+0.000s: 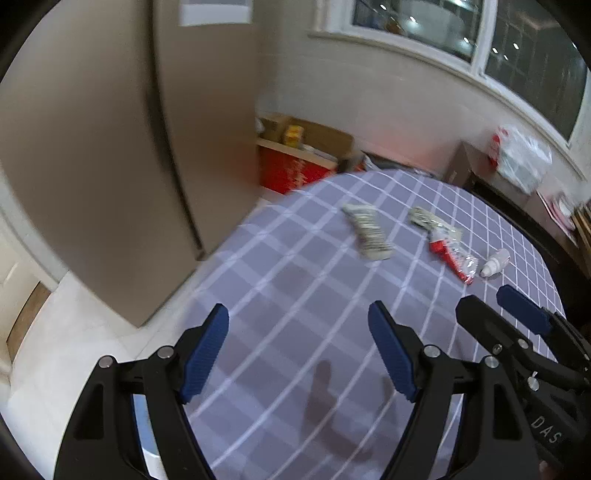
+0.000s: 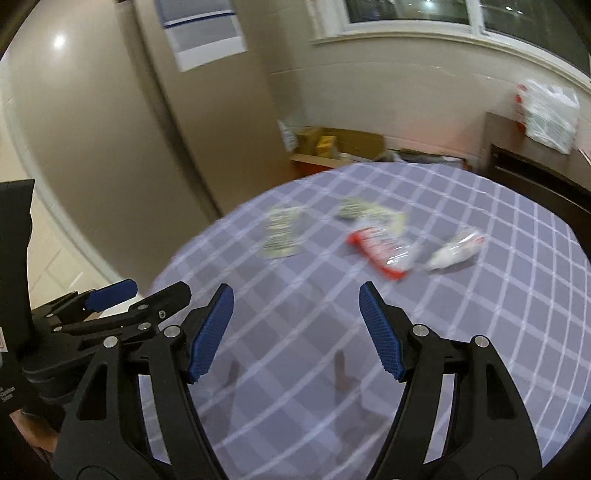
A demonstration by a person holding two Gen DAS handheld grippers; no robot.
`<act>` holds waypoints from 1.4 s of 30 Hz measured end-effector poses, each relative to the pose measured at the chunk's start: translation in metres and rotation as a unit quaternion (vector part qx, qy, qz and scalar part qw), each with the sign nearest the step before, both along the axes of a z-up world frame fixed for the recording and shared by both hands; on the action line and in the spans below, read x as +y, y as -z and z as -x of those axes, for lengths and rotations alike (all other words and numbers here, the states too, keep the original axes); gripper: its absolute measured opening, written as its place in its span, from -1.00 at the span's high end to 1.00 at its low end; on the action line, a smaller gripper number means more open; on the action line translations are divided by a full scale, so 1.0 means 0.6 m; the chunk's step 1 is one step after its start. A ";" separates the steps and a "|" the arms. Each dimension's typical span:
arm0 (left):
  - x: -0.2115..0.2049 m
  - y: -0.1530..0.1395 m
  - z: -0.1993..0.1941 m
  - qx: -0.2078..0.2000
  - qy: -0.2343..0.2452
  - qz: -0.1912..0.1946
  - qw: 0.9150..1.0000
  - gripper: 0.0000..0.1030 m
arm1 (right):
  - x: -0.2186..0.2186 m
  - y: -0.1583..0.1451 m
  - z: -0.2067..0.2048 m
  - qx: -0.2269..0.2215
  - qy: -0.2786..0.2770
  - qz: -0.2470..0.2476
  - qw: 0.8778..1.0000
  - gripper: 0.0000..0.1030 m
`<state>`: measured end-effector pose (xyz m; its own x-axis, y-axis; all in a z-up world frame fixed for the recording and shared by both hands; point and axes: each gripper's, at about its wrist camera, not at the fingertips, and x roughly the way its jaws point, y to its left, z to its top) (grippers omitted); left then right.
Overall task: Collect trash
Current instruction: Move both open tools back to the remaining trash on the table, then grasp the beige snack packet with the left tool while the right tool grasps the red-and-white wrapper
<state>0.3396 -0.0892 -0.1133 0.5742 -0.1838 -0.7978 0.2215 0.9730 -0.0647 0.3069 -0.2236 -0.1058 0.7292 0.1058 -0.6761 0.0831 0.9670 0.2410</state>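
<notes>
Both grippers over the near edge of the worktop (image 1: 280,258), a round surface under a grey-purple cloth with white grid lines. Left hand-held gripper (image 1: 298,350): blue pads spread wide, nothing between them, only cloth below. Right hand-held gripper (image 2: 296,332): same, fingers spread apart, holding nothing; it also shows at the right edge of the left wrist view, and the left one at the left edge of the right wrist view. Trash sits on the far half of the worktop, well apart from both grippers. Left to right: a flat printed wrapper (image 1: 367,230), a crumpled pale wrapper (image 1: 424,218), a red-and-clear plastic wrapper (image 1: 452,258) touching or overlapping the crumpled one at its far end, then a small white bottle (image 1: 495,263) lying on its side just beside the red wrapper's near end. Same four in the right wrist view, motion-blurred: printed wrapper (image 2: 282,236), crumpled one (image 2: 369,212), red wrapper (image 2: 384,251), bottle (image 2: 456,251). Behind the worktop: an open cardboard box (image 1: 306,144) by the wall, a dark wooden cabinet (image 1: 491,177) with a white plastic bag (image 1: 521,155) on top, a window (image 1: 461,33) above. Tall beige cabinet or fridge (image 1: 110,166) at left; can't tell which.
</notes>
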 end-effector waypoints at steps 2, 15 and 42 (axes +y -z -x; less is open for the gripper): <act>-0.039 0.013 -0.025 0.001 0.015 -0.010 1.000 -0.48 | -0.033 0.007 -0.015 0.005 0.010 0.012 1.000 -0.36; -0.145 0.064 -0.128 -0.030 0.028 -0.087 0.995 -0.26 | -0.096 0.065 -0.110 0.052 -0.010 0.067 0.996 -0.33; -0.046 0.046 -0.037 -0.003 0.074 0.049 0.996 0.74 | -0.034 0.051 -0.064 0.064 -0.045 0.057 0.995 0.61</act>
